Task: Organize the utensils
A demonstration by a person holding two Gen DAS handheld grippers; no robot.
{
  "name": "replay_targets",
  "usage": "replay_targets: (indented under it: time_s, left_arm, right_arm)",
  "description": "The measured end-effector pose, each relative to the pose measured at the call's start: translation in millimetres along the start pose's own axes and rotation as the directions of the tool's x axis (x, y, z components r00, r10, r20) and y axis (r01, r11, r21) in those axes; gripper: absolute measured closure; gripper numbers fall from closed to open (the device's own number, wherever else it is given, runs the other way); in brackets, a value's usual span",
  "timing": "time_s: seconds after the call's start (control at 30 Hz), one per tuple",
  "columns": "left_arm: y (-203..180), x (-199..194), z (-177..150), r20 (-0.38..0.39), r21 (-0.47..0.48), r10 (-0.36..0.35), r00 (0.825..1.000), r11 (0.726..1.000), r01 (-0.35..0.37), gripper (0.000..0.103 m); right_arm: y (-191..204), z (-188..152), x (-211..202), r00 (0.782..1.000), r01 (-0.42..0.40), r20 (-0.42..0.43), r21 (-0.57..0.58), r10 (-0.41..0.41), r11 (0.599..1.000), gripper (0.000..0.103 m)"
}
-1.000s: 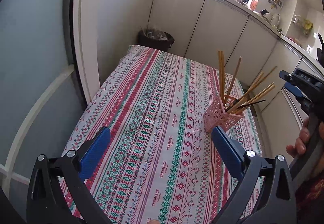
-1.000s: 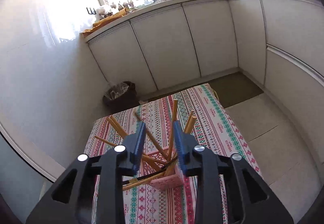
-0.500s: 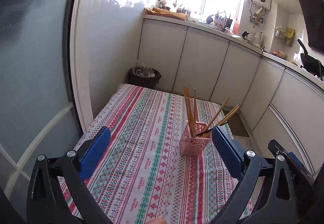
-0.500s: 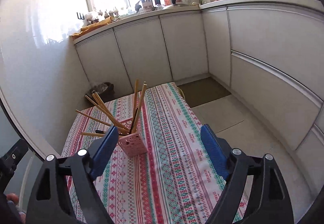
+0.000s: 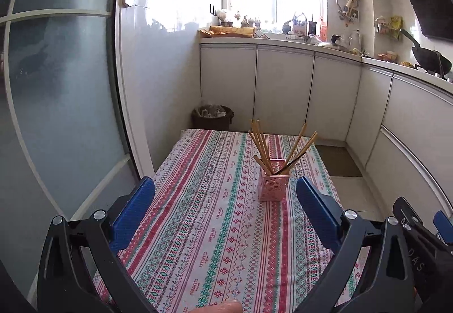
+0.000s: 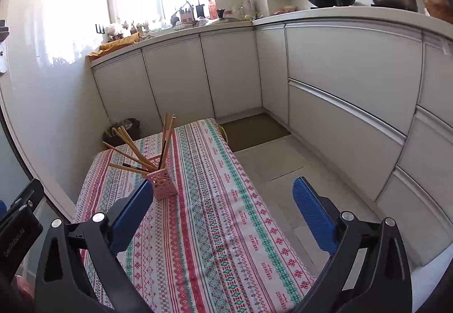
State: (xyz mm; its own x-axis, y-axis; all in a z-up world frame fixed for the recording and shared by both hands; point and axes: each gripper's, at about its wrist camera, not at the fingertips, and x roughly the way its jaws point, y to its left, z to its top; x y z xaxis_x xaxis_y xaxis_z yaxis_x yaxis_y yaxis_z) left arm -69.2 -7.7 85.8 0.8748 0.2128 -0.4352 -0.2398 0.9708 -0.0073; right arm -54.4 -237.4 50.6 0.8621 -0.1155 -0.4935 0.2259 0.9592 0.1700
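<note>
The pink holder point(image 6: 161, 183) stands upright on the cloth-covered worktop point(image 6: 226, 214), its chopsticks point(image 6: 133, 147) fanned out of the top — most leaning away to the left as the right wrist view has it, a couple rising nearly straight. From the right claw point(image 6: 223, 205) the holder lies ahead and to the left, just beyond the tip of its left finger and outside the gap; the jaws have just been opening and now stand wide with nothing between them. From the left claw point(image 5: 226, 201) the holder point(image 5: 274, 185) is ahead and right of centre, between the lines of the two fingers but further out than their tips; this claw too is spread wide and empty. No loose utensil shows on the cloth in either view, so the sorting looks done or close to it. If the holder needs another touch, the right claw seems the nearer, though it would have to swing left to bring the holder between its fingers; the sticks' long axes run upward and outward, so any reach from above would meet their tips first.
</note>
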Motion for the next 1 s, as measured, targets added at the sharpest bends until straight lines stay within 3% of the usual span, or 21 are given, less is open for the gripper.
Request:
replay_targets:
  time_s: [0.33,1.0]
  left_arm:
    - [-6.9,-25.5,-3.3,0.006,0.023,-0.040,0.999,0.999,0.040,0.007]
    - [0.2,-36.2,-1.3,0.024,0.024,-0.047,0.999,0.999,0.046,0.007]
  right_arm:
    - [-10.7,1.1,-24.1,0.999,0.050,-0.014,0.011,-0.050,0.999,0.007]
    - [-9.1,3.3,-35.1,0.999,0.029,-0.043,0.031,-0.027,0.999,0.007]
